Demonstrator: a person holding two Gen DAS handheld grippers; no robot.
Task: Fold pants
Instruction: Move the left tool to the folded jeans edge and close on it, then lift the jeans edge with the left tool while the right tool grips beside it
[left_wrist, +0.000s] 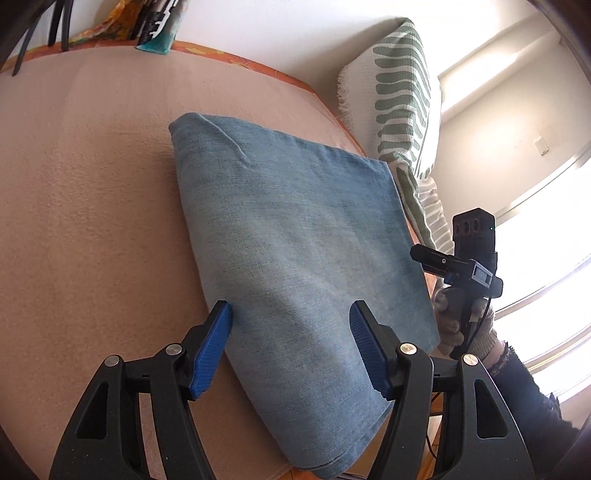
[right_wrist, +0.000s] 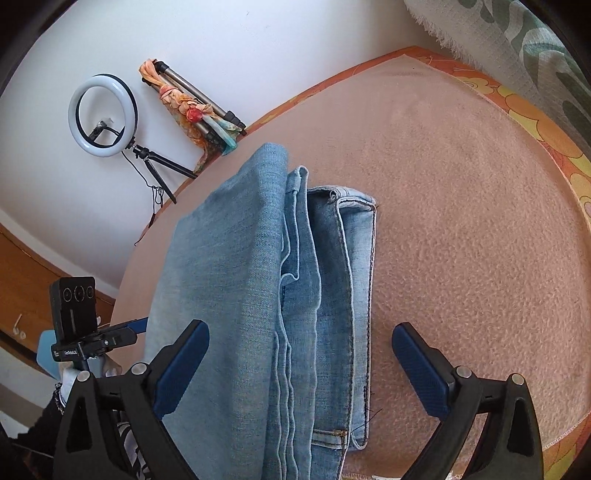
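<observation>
Light-blue jeans (left_wrist: 295, 229) lie folded into a thick rectangle on a pink blanket (left_wrist: 92, 184). My left gripper (left_wrist: 290, 310) hovers open at the near left side of the pile, one blue pad by its edge and the other over the denim, gripping nothing. In the right wrist view the jeans (right_wrist: 266, 277) show their stacked layers and seams, with the waistband (right_wrist: 354, 199) at the far end. My right gripper (right_wrist: 301, 328) stands wide open above that layered edge, with the cloth below the gap and neither pad pressing on it.
A green-and-white patterned throw (left_wrist: 402, 92) hangs at the far right of the bed. An orange floral border (right_wrist: 535, 122) rims the blanket. A ring light (right_wrist: 102, 116) and a folded tripod with a scarf (right_wrist: 192, 107) stand by the white wall. A gloved hand (left_wrist: 450, 325) is at the right.
</observation>
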